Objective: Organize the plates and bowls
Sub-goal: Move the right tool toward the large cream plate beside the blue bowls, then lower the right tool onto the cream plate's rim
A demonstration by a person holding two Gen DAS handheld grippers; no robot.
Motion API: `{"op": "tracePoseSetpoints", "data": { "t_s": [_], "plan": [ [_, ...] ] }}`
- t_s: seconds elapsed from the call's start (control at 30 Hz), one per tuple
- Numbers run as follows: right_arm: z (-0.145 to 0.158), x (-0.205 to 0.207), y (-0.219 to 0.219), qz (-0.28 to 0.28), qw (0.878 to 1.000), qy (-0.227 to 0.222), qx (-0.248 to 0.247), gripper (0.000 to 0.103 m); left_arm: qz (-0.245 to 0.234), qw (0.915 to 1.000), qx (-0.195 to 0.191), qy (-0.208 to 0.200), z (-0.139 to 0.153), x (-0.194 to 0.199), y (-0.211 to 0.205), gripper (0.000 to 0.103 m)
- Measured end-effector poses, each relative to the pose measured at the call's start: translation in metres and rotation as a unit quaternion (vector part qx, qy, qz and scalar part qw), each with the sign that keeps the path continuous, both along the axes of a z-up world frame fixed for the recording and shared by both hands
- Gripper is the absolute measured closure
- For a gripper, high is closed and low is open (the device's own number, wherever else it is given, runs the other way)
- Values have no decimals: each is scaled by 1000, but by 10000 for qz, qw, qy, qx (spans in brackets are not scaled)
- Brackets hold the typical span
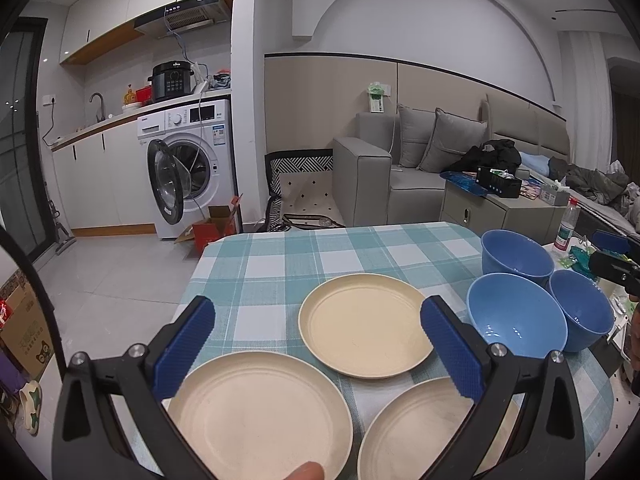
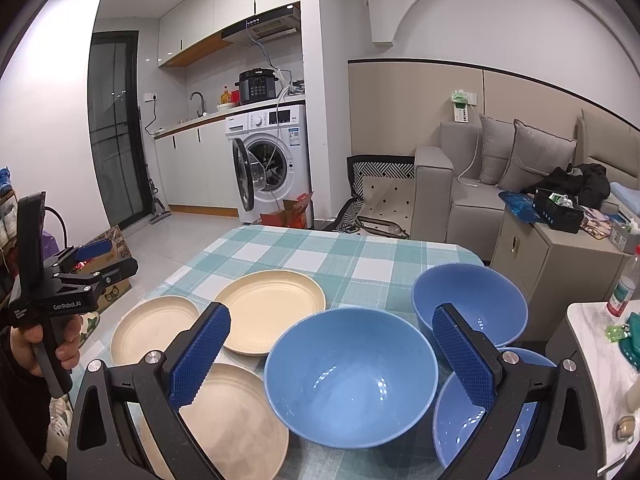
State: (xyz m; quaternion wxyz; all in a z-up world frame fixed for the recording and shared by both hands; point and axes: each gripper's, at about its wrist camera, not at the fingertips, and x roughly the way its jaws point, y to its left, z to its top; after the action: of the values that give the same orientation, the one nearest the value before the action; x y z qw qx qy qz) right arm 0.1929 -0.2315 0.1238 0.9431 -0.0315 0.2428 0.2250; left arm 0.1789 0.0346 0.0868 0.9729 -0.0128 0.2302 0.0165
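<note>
Three cream plates lie flat on the checked tablecloth (image 1: pixel 280 264): a far plate (image 1: pixel 366 324), a near left plate (image 1: pixel 260 416) and a near right plate (image 1: pixel 416 436). Three blue bowls stand to their right: a middle bowl (image 1: pixel 516 316), a far bowl (image 1: pixel 516 254) and a right bowl (image 1: pixel 584 308). My left gripper (image 1: pixel 318 344) hovers open above the plates, holding nothing. My right gripper (image 2: pixel 332 356) hangs open over the middle bowl (image 2: pixel 350 376), also holding nothing. The right wrist view shows the plates (image 2: pixel 274 306) on the left and the left gripper (image 2: pixel 94 256) held in a hand.
Beyond the table's far edge are a washing machine (image 1: pixel 188 160) with its door open, a red box (image 1: pixel 212 228) on the floor and a grey sofa (image 1: pixel 400 168). A side cabinet (image 2: pixel 556 252) and a marble-top stand (image 2: pixel 600 344) with a bottle (image 2: pixel 624 284) flank the right.
</note>
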Motion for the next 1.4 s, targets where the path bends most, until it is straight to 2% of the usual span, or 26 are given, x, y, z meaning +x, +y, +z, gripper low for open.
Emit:
{"op": "tracePoseSetpoints", "data": {
  "t_s": [0.3,0.67,0.8,1.4],
  "plan": [
    [4,22,18,164,9998,111,-55,0,153,9997,70,184,-3,16,10,0],
    [8,45,37,394,9989,257,-18,0,97,9989,24,450,-6,41,19,0],
    [10,56,41,545,9974,416,208,0,130,9987,41,493,-6,48,21,0],
    [8,107,78,775,9927,909,149,0,119,9977,-2,671,-11,81,29,0]
  ]
}}
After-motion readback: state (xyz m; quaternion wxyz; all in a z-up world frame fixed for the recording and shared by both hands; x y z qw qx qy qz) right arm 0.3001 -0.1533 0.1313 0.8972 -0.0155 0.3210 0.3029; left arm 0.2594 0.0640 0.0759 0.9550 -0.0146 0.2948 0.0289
